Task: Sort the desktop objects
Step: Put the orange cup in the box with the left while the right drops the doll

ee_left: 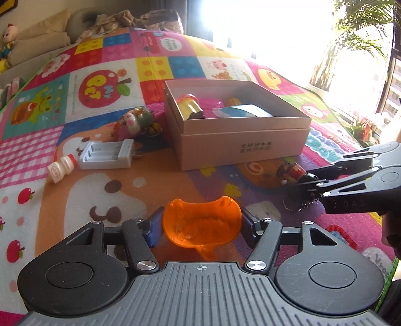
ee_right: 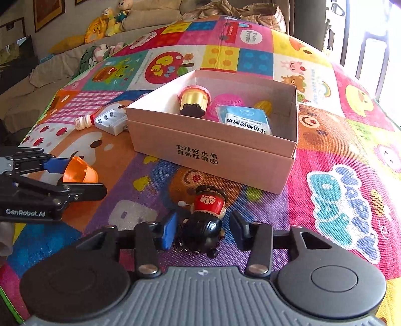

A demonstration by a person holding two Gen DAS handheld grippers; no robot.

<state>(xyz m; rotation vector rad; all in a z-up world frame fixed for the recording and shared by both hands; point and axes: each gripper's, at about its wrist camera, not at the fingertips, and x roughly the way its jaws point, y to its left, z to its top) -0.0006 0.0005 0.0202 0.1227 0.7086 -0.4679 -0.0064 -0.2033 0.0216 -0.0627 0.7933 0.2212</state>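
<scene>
My left gripper (ee_left: 201, 225) is shut on an orange plastic cup (ee_left: 200, 225), held above the mat; it also shows in the right wrist view (ee_right: 79, 173). My right gripper (ee_right: 203, 230) is open, its pads on either side of a wind-up doll (ee_right: 205, 220) with black hair and a red body, which lies on the mat; gaps show on both sides. The doll also shows in the left wrist view (ee_left: 293, 174). A pink cardboard box (ee_left: 240, 140) stands beyond, holding a cupcake toy (ee_left: 190, 106), a pink basket and a blue packet (ee_right: 246, 120).
Left of the box lie a white battery charger (ee_left: 107, 155), a small white bottle (ee_left: 61, 169) and a pig toy (ee_left: 132, 121). Everything rests on a colourful play mat (ee_left: 100, 82). A sofa with plush toys (ee_right: 105, 22) lies behind; a window is to the right.
</scene>
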